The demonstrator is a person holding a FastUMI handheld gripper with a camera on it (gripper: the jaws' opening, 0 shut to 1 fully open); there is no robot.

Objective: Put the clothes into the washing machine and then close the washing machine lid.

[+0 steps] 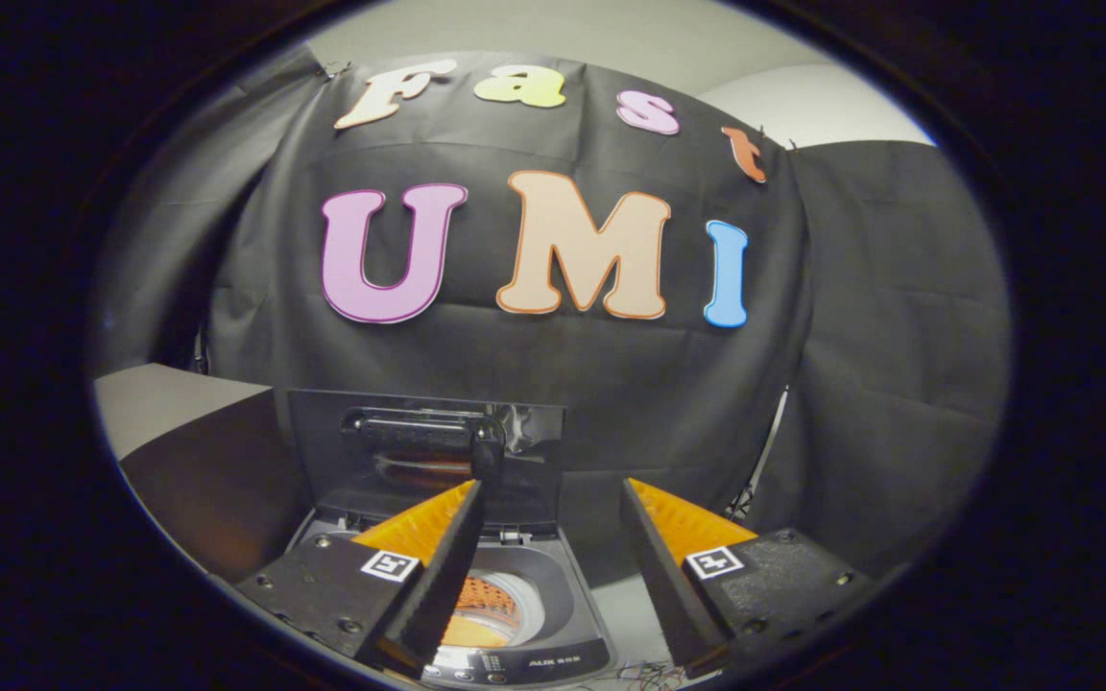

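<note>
Claw fingers apart, empty | washing machine below them, lid upright beyond

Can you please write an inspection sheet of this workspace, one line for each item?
Surface: grey floor beside the washer.
Job's things: washer below the fingers, lid raised upright, drum showing orange inside; no clothes seen.
Clutter: nothing seen.
Grippers: gripper open, nothing between the fingers, held above the washer.
Cables: thin wires on the floor by the washer; a cord hanging along the cloth.
Surroundings: black cloth wall; pale wall above it.
</note>
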